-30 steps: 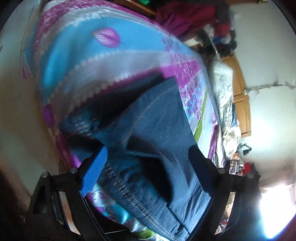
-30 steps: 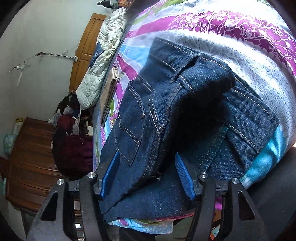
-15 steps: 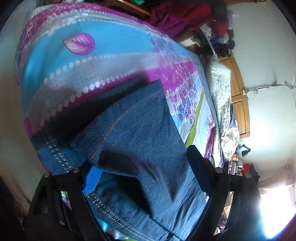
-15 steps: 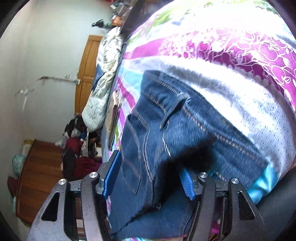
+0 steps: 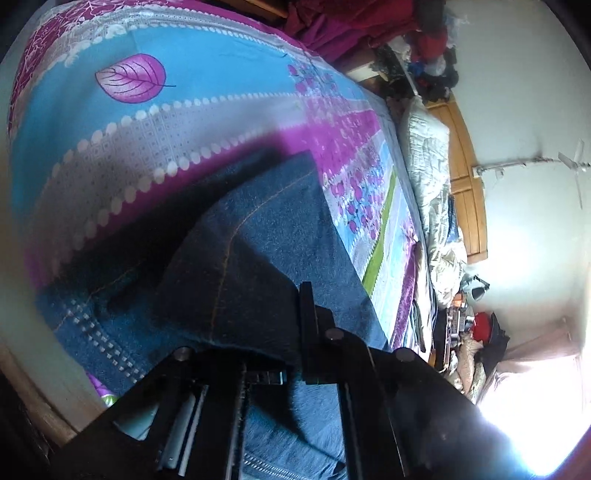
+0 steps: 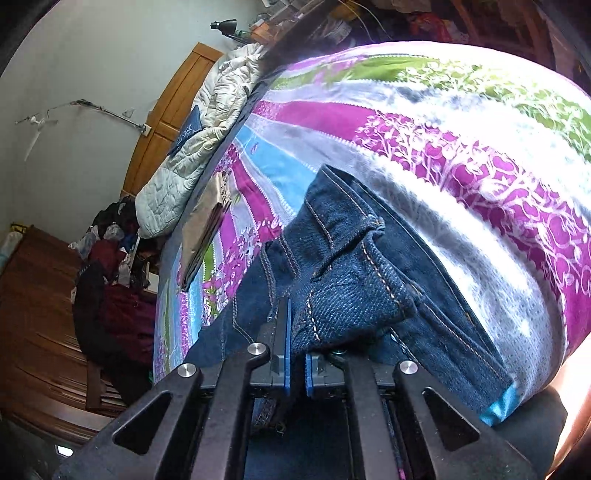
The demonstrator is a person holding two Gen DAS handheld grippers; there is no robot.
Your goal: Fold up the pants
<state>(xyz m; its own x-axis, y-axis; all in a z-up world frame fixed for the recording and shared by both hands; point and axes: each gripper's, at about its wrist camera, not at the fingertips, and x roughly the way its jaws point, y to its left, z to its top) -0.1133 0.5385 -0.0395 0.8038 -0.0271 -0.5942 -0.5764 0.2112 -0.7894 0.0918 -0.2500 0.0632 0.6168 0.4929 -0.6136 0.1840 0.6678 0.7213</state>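
Observation:
Dark blue jeans [image 5: 266,229] lie on a bed with a striped purple, blue and white sheet [image 5: 147,140]. My left gripper [image 5: 258,354] is shut on a fold of the leg fabric, which drapes over one finger and hides it. In the right wrist view the waistband end of the jeans [image 6: 351,280] is bunched up with a belt loop and orange stitching showing. My right gripper [image 6: 295,354] is shut on that bunch, its blue pads [image 6: 286,354] pressed close with denim between them. The sheet [image 6: 480,177] curves away beyond.
A pale quilt [image 5: 428,155] lies along the bed's far side by a wooden panel [image 5: 465,177]. Piled clothes [image 5: 369,22] sit past the bed's end. A folded beige garment [image 6: 207,229] rests on the sheet; a brown wooden cabinet [image 6: 37,314] stands beside the bed.
Both grippers went from open around the denim to shut on it. The right one now pinches the waistband and the left one the leg fold.

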